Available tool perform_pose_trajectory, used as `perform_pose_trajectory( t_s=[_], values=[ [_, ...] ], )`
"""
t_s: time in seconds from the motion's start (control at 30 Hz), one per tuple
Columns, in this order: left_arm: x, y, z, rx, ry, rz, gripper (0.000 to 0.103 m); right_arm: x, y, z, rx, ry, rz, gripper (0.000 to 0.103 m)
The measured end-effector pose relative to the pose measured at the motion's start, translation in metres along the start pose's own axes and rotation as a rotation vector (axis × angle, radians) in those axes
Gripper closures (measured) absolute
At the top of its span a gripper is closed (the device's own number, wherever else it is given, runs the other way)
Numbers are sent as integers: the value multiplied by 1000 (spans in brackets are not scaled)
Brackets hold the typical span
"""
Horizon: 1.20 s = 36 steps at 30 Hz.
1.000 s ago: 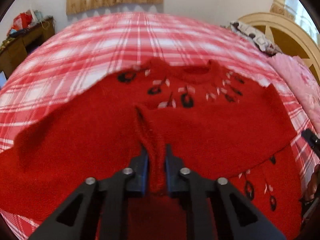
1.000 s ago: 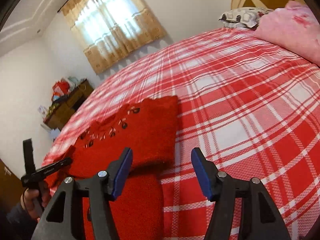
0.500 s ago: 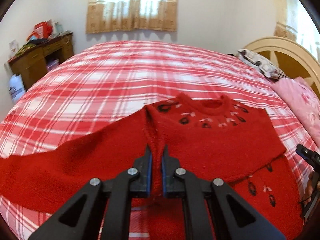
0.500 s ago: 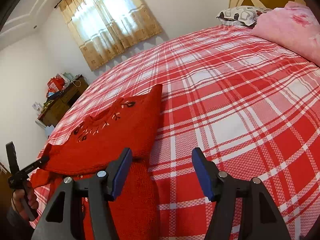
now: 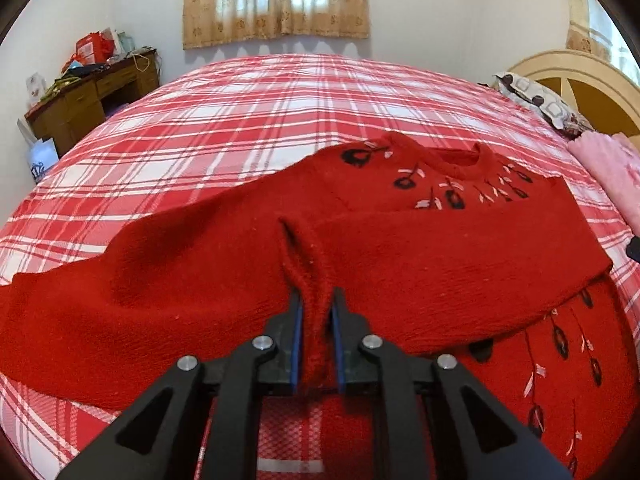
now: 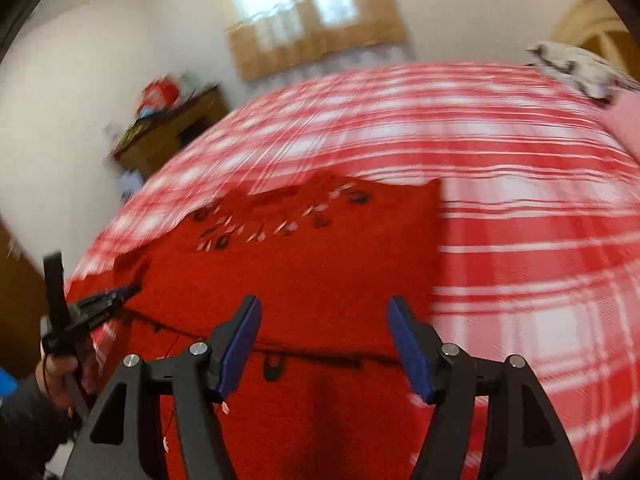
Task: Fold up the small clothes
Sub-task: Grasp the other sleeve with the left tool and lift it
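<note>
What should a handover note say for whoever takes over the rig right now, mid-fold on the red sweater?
Left gripper: fingers opening, a pinched ridge of the red sweater between them.
Right gripper: open, empty, fingers opening further, above the sweater's near part; that view is blurred.
Sweater: on the plaid bedspread, collar away from you; the right side lies folded across the body, the left sleeve spread out flat.
Left to do: probably release the pinch, fold in the left sleeve, then fold the body.

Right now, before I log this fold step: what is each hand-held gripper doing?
Left hand-held gripper: jaws opening, a ridge of the red sweater still between the pads.
Right hand-held gripper: jaws opening, nothing between them.
</note>
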<state>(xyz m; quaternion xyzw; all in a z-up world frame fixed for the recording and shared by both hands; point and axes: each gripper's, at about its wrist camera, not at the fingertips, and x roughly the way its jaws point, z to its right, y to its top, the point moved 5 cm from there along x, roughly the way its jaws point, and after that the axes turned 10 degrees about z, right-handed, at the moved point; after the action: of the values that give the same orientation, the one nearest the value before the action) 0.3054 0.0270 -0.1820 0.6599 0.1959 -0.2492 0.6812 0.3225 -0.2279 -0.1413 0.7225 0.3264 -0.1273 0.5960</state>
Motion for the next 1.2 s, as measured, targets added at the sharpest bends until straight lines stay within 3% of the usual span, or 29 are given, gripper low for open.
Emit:
perform_pose_trajectory(
  t_s=[0.1, 0.23, 0.37, 0.43, 0.53, 0.57, 0.67, 0.7, 0.77, 0.87, 1.03, 1.2],
  values=[
    [-5, -2, -9, -18, 10, 9, 79, 33, -20, 4, -4, -47, -102, 36],
    [-9, -6, -14, -26, -8, 20, 71, 28, -23, -5, -91, -90, -105, 36],
    [-9, -3, -17, -40, 1, 30, 53, 17, -11, -26, -129, -72, -84, 36],
    [-7, -4, -20, -54, 13, 30, 46, 25, -10, -32, -167, -114, -90, 36],
    [-7, -6, -21, -75, -13, 24, 45, 49, -27, -23, -151, -164, -213, 36],
    [-9, -8, -22, -76, -13, 28, 43, 46, -27, -23, -148, -166, -178, 36],
    [-16, -10, -25, -80, -6, 40, 34, 36, -26, -38, -185, -263, -198, 36],
    [-19, -11, -27, -78, -5, 45, 32, 35, -24, -47, -194, -257, -187, 36],
    [-29, -14, -32, -69, 7, 61, 24, 37, -19, -77, -213, -167, -167, 36],
    [-44, -19, -51, -49, 63, 84, 13, 53, -16, -104, -197, -58, -150, 36],
    [-73, -28, -119, -74, 207, 91, 13, 80, -35, -124, -167, 44, -166, 36],
    [-97, -38, -205, -154, 397, 87, 13, 75, -57, -139, -300, 25, -121, 28]
  ],
)
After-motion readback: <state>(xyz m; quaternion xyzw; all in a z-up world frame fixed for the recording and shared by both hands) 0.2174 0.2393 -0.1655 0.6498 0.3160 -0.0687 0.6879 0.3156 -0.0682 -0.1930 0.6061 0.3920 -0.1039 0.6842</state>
